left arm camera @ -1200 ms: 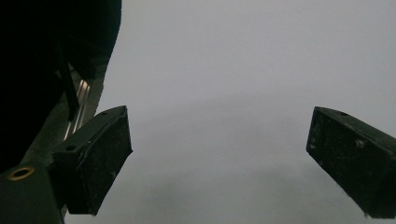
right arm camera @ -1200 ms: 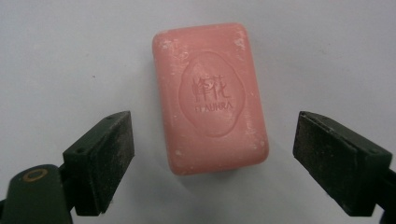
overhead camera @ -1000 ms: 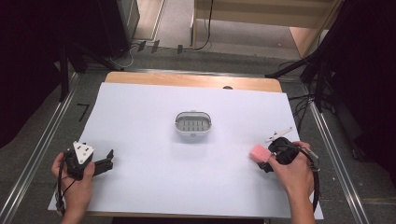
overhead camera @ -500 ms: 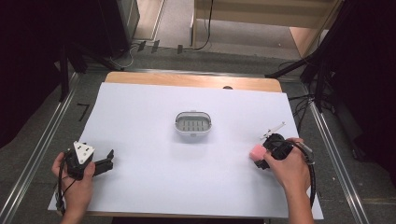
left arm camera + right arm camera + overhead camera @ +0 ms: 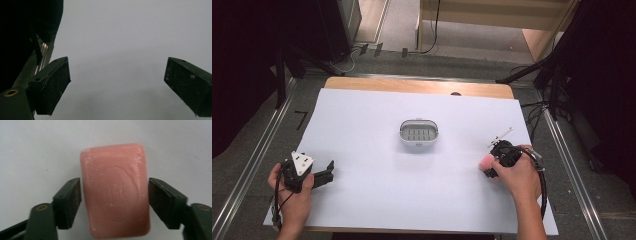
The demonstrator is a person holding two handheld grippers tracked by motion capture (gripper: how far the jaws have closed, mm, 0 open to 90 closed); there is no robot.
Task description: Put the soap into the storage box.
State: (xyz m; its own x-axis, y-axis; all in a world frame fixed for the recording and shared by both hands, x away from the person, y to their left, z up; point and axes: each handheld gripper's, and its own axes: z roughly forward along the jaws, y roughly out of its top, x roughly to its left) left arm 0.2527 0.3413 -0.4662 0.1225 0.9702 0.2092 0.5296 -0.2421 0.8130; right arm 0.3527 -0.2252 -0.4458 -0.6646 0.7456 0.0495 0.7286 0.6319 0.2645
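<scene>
Now the pink, oval-stamped soap bar [image 5: 115,191] lies flat between the right gripper's [image 5: 115,202] closing fingers, both touching it.

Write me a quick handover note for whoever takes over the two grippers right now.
Right gripper: its jaws have just been closing around the pink soap bar; both pads sit at the bar's long sides, seemingly touching, firmness of grip unclear.
Left gripper: open, nothing between the jaws, resting near the table's left front corner.
Soap bar lies flat on the white table, right of centre near the front edge.
Soap dish stands empty at mid-table.
Done: soap reached and bracketed.
Left, probably: secure the grip, lift the soap, set it in the dish.
</scene>
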